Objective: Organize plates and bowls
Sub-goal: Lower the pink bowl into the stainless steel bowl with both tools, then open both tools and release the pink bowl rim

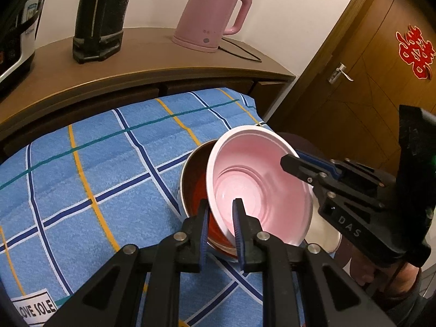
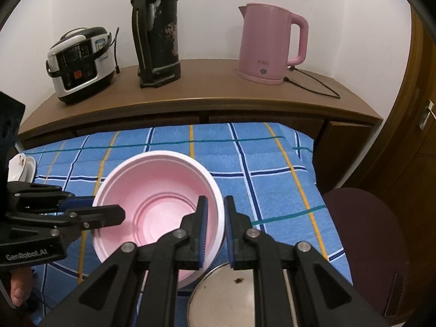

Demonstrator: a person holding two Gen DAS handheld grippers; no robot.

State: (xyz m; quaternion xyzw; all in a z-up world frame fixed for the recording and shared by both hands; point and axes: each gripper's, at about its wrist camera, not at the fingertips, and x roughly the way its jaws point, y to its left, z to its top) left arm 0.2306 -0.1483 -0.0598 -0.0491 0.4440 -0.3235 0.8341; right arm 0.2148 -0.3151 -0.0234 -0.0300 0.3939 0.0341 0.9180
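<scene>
Left gripper [image 1: 221, 219] pinches the near rim of the round pink plastic bowl [image 1: 259, 185], which sits tilted in a steel bowl with a red inside [image 1: 194, 188] on the blue checked cloth [image 1: 90, 169]. Right gripper [image 2: 215, 227] is clamped on the pink bowl's opposite rim.

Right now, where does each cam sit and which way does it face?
Left wrist: on the left gripper, angled down at the pink bowl it pinches over a steel bowl; right gripper enters from the right.
Right wrist: on the right gripper, angled down, pinching the bowl's opposite rim; left gripper at left.
Shared: bowl, blue plaid cloth, pink kettle.
</scene>
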